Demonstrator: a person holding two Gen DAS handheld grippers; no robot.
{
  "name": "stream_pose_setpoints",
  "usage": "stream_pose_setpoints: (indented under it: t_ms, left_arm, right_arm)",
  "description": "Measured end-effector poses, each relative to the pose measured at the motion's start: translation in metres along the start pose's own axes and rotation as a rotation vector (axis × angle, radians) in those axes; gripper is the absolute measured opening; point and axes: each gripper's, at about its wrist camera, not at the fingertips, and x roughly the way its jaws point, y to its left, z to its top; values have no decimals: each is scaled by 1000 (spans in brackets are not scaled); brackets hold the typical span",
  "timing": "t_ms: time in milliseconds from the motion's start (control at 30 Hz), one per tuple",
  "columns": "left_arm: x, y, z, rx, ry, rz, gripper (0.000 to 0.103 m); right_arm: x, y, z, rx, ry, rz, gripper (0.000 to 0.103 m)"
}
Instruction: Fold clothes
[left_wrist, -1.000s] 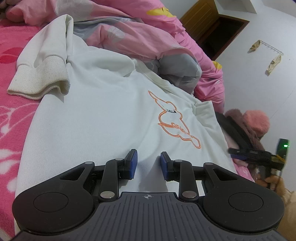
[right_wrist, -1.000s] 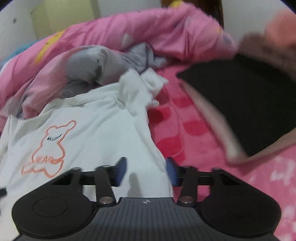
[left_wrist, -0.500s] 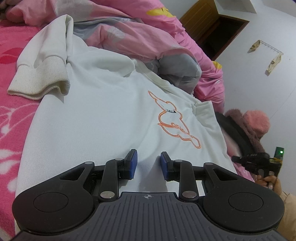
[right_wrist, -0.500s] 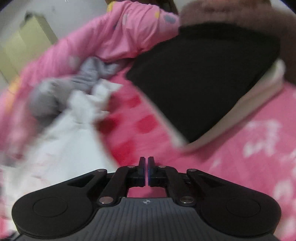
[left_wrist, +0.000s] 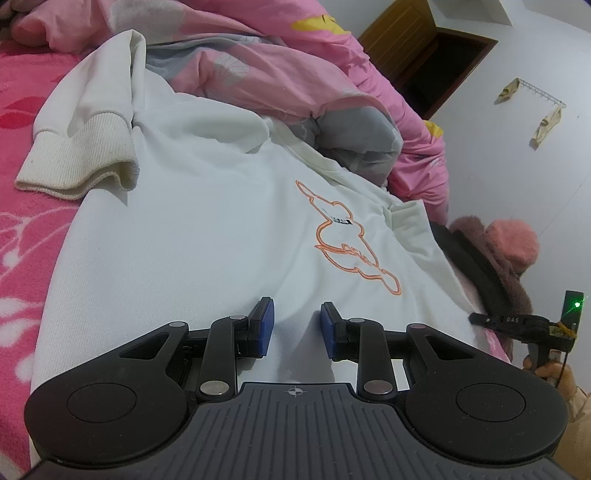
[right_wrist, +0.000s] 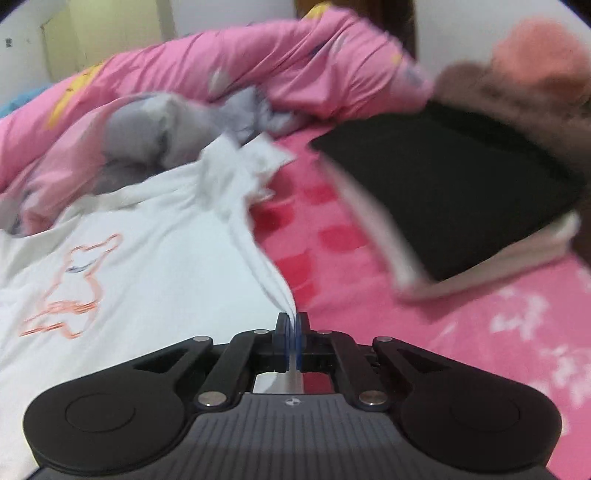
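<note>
white cotton sweatshirt with an orange bear outline fills the middle of the left wrist view, spread on a pink fleece blanket; its ribbed cuff lies folded at the upper left. the left gripper sits over the hem at bottom centre, blue pads parted, holding nothing. in the blurred right wrist view, the right gripper is clamped on the sweatshirt's right edge at bottom centre; a black folded garment lies at the upper right.

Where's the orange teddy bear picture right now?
The orange outlined bear is printed on the white sweatshirt spread over the pink bed cover; in the right wrist view it lies left of the shut right gripper.
</note>
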Motion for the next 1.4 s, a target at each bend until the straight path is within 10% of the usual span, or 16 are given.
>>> stream_pose_setpoints:
  t_ms: [167,300,733,833,900,1400]
  left_arm:
    - [0,0,0,1,1,1,28]
    - [1,0,0,2,1,2,28]
    - [1,0,0,1,1,1,28]
    - [1,0,1,-1,2,0,28]
    - [0,1,2,-13,5,-6,28]
    - [-88,-18,-1,15,-39,50,41]
  right_arm:
    - [14,-21,-8,56,58,-41,3]
    - [-21,-47,-8,199,29,-19,25]
    - [-109,-59,-107,397,138,277,44]
    - [-113,-50,-121,398,139,255,36]
    - [-118,-47,-126,397,119,228,3]
    - [-144,-86,-145,550,63,221,2]
